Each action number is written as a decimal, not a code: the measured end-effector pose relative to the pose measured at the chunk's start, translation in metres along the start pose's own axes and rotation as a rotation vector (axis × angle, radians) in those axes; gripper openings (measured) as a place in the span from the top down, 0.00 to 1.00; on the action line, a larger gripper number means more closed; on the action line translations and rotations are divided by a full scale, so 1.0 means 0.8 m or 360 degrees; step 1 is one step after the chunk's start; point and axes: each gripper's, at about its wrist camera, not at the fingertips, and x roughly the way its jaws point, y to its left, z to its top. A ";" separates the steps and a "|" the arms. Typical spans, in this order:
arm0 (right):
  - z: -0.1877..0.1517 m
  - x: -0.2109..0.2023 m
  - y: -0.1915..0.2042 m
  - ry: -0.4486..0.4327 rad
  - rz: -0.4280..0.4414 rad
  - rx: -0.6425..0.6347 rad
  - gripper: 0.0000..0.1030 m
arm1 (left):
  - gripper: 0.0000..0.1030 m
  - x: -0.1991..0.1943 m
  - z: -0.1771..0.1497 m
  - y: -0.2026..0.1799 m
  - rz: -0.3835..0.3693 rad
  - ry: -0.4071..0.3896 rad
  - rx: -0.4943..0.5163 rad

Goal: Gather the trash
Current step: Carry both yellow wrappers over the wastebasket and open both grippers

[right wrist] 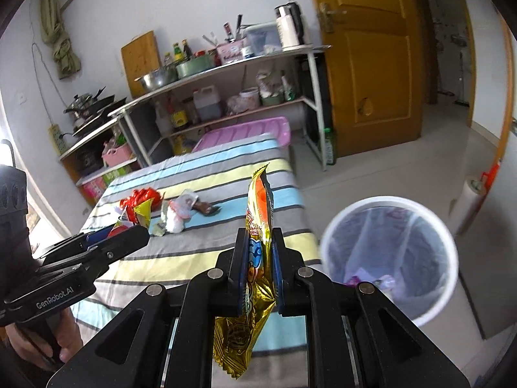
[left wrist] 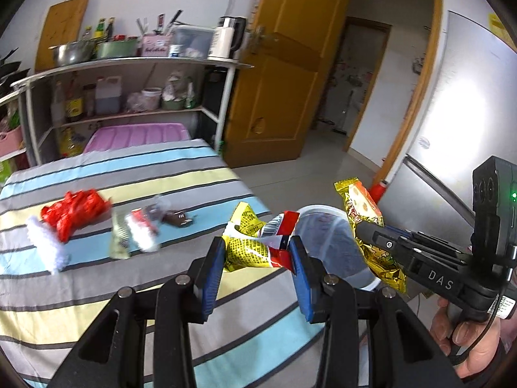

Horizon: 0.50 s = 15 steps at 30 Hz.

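A: What was left on the bed (left wrist: 106,278), going L to R?

B: Far left, a red crumpled wrapper (left wrist: 76,211) w/ a white fluffy scrap touching it. Next a pale packet and a white-red wrapper (left wrist: 142,226), then a brown wrapper (left wrist: 177,219). All still lying on the striped sheet, so more trips were needed.

A: And the left gripper (left wrist: 257,250)?

B: Clamped on a yellow-red wrapper (left wrist: 255,242), held above the bed's edge. It was crumpled, long axis roughly across the fingers, one red end sticking up and toward the bin.

A: Right gripper (right wrist: 260,268)?

B: Pinched tight on a gold snack packet (right wrist: 257,258). Long axis near upright: orange top end pointing up, gold tail hanging below the fingers.

A: Where was the bin (right wrist: 389,207)?

B: On the floor just beside the bed, to the R of both grippers, lined w/ a bag, some bits already at the bottom.

A: So which step?

B: Looked like carry-to-bin, both hands loaded. Next move prob. called for swinging each gripper over the rim, then releasing. The tall packet's tail should clear the rim first, imo.
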 end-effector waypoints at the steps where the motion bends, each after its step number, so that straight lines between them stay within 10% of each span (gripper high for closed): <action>1: 0.000 -0.006 -0.008 -0.0012 -0.0012 0.0013 0.87 | 0.59 0.001 0.001 -0.008 -0.0015 -0.0001 0.0012; 15: -0.010 -0.033 -0.091 -0.0060 -0.0137 0.0178 0.87 | 0.59 0.053 0.018 -0.078 -0.0165 0.0053 0.0134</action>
